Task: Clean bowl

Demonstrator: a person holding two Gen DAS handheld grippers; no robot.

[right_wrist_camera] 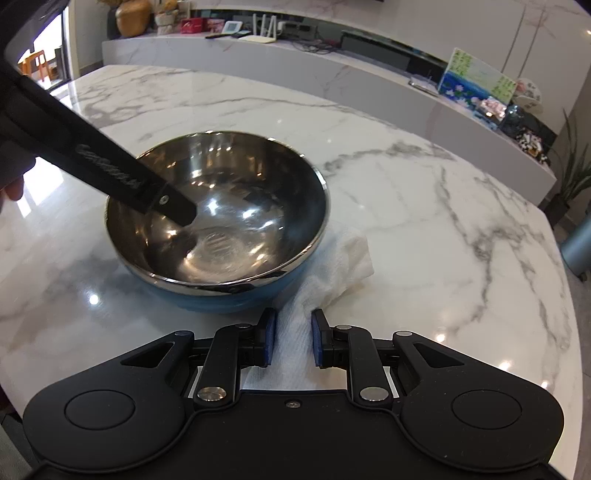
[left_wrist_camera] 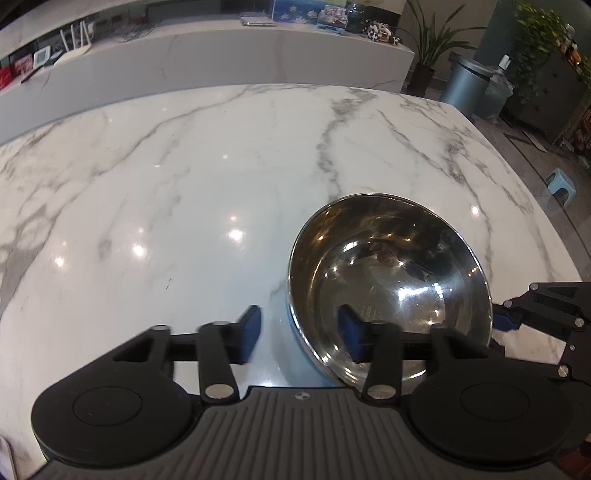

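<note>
- A white marble table (left_wrist_camera: pixel 221 166) with grey veins is filling most of both views, and ceiling lights are glinting off its polished top.
- Behind it a long pale counter (left_wrist_camera: pixel 221 55) is carrying a white router (right_wrist_camera: pixel 266 35), a flat grey laptop-like item (left_wrist_camera: pixel 257 20), small cards and boxes, and a blue flower picture (right_wrist_camera: pixel 476 79).
- At the far right of the left wrist view a potted plant (left_wrist_camera: pixel 430 44), a grey bin (left_wrist_camera: pixel 463 83) and a small blue stool (left_wrist_camera: pixel 561 184) are standing on the floor.
- The bowl (right_wrist_camera: pixel 218 210), steel inside and blue outside, is sitting upright on the table, its far side lying against a crumpled white paper towel (right_wrist_camera: pixel 343 258).
- The left gripper (left_wrist_camera: pixel 299 334) is standing wide apart astride the bowl's rim: one blue pad is hanging outside the wall and the other is reaching inside, with neither pad pressed to the wall.
- In the right wrist view one of the left gripper's fingers is dipping into the bowl near its bottom.
- The right gripper (right_wrist_camera: pixel 293 339) is sitting narrowly parted with the near end of the paper towel running between its blue pads; whether the pads are actually pinching the towel I cannot tell.
- That gripper is sitting just beside the bowl's near wall.
</note>
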